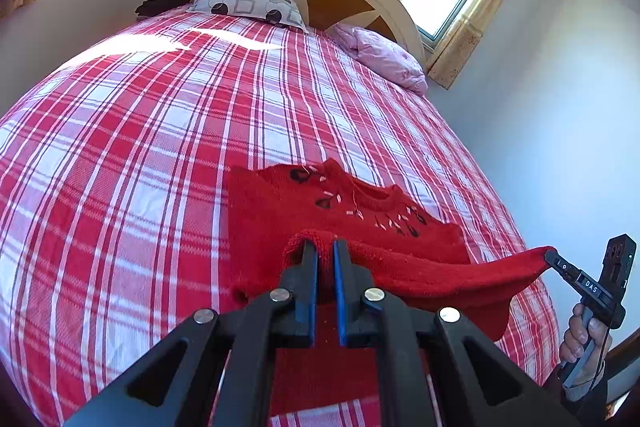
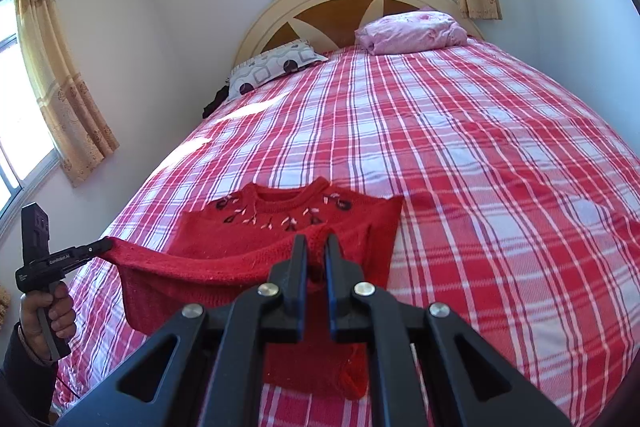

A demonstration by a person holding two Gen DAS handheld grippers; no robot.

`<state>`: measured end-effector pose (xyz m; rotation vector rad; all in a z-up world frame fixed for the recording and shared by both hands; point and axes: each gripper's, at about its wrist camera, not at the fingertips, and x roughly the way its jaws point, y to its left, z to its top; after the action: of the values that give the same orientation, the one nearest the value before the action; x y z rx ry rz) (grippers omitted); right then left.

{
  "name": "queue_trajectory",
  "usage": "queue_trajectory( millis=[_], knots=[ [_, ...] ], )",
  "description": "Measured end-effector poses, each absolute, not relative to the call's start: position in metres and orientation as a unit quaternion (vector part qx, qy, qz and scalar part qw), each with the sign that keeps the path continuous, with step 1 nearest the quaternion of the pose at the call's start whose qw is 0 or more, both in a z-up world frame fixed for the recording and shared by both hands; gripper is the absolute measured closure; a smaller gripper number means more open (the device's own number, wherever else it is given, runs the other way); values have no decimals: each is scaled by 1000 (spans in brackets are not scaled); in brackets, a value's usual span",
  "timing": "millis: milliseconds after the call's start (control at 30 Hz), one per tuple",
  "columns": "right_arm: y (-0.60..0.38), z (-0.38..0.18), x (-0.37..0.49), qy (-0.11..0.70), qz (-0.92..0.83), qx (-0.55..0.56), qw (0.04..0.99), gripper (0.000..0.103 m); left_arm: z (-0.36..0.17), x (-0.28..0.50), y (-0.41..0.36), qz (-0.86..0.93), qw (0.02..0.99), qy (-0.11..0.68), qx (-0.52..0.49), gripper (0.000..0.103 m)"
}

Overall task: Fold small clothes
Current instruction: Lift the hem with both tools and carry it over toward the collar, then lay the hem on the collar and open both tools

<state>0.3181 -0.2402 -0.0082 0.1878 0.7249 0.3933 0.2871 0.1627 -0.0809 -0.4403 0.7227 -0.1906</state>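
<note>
A small red knitted sweater (image 1: 332, 211) with embroidered flowers near the neck lies on the plaid bed, its collar end flat. My left gripper (image 1: 325, 247) is shut on one corner of its hem, held above the bed. My right gripper (image 2: 316, 243) is shut on the other hem corner; it also shows in the left wrist view (image 1: 550, 254). The hem is stretched taut between them and lifted over the sweater's body (image 2: 280, 223). My left gripper shows in the right wrist view (image 2: 105, 246), pinching the hem corner.
The bed (image 1: 160, 131) has a red and white plaid sheet. A patterned pillow (image 1: 248, 3) and a folded pink quilt (image 1: 384, 55) lie by the headboard (image 2: 340, 7). A dark item (image 1: 160, 5) sits at the bed's far corner. Walls and curtained windows (image 2: 48, 67) close both sides.
</note>
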Motion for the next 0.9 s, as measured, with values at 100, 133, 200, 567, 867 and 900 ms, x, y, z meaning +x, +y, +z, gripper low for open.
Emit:
queue_trajectory(
  millis=[100,133,200,567,867,900],
  knots=[
    [-235,-9,339,356,185,87,912,93,-84,309,167,-89,903,357,-221,96],
    [-234,-10,347,360,181,86,911,93,-85,317,168,-88,901,360,-225,96],
    [-231,-13,362,366,175,83,911,93,-90,333,169,-91,898,367,-226,96],
    [-225,-59,435,420,147,82,892,93,-133,399,176,-75,876,414,-237,96],
    [-222,-98,480,454,124,94,877,93,-147,432,179,-71,871,414,-254,96],
    [-222,-102,485,458,120,95,876,93,-146,434,178,-69,875,411,-248,96]
  ],
)
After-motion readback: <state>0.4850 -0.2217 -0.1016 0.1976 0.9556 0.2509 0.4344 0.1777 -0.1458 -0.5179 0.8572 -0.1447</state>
